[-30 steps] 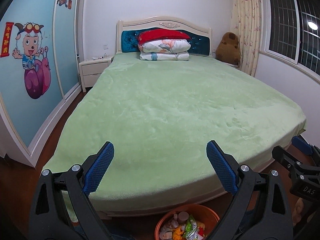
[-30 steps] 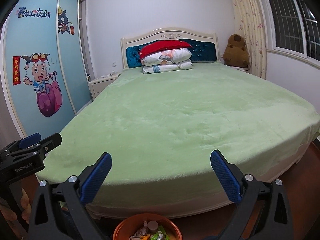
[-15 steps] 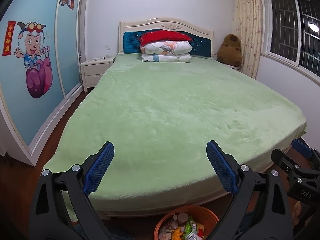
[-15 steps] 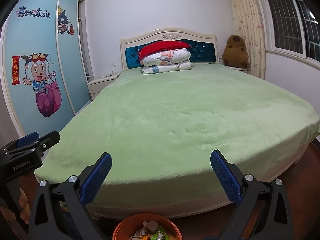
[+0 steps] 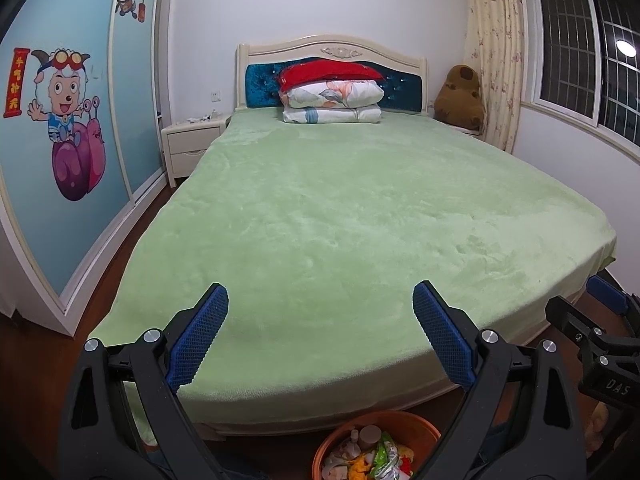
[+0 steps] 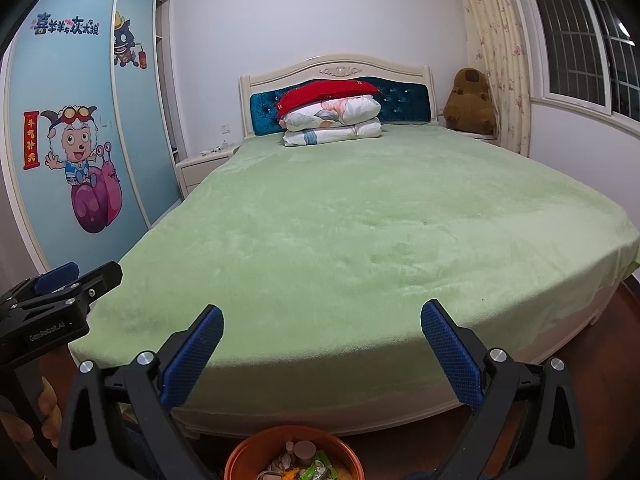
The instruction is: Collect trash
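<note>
Both grippers hover at the foot of a green bed (image 5: 360,216), jaws spread wide and holding nothing: the left gripper (image 5: 320,334) and the right gripper (image 6: 322,354). The orange trash bin (image 6: 244,454), already holding wrappers and scraps, sits on the floor at 6 o'clock, mouth facing up (round, so no long axis to speak of). No loose trash shows on the bed; collecting looks finished or nearly so. The next move calls for scanning the floor for leftovers.
</note>
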Available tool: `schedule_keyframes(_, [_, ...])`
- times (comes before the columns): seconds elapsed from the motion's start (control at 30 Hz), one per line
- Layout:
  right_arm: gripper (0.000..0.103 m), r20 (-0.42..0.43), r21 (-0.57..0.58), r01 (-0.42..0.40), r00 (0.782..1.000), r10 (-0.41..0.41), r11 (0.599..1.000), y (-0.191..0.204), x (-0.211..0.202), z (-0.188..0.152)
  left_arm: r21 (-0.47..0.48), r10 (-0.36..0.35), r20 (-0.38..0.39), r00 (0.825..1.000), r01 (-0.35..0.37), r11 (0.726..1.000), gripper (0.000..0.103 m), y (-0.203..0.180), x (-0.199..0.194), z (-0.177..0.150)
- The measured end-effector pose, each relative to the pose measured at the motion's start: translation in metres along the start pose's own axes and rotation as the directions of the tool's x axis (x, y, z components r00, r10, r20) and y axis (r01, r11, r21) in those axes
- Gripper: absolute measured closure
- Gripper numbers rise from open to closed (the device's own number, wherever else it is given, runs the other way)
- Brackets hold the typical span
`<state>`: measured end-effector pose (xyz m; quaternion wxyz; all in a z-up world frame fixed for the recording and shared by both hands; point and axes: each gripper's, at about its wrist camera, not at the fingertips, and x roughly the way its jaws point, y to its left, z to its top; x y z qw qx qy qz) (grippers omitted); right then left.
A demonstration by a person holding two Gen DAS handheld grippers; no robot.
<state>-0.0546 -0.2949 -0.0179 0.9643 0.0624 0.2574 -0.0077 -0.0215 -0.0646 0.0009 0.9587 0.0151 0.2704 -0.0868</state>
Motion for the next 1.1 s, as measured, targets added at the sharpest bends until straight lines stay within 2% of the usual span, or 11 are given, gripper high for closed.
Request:
schedule_keyframes(0.23, [0.006,-0.008,0.007,0.004,1.000,-0.004,1.000,-0.002,0.003,-0.004,-0.001,-0.006,-0.030,1.000,0.005,1.000,0.012,0.002,0.007,-0.005])
schedule_keyframes(0.6, [0.006,0.008,0.015,0.005,1.000,-0.005,1.000,-0.005,-0.004,-0.006,0.037,-0.005,-0.019,1.000,0.005,0.999,0.012,-0.006,0.002,-0.006])
schedule_keyframes(1.1, [0.006,0.008,0.026,0.001,1.000,-0.002,1.000,-0.007,-0.006,-0.009,0.024,0.005,-0.023,1.000,-0.004,1.000,0.012,-0.010,0.002,-0.006])
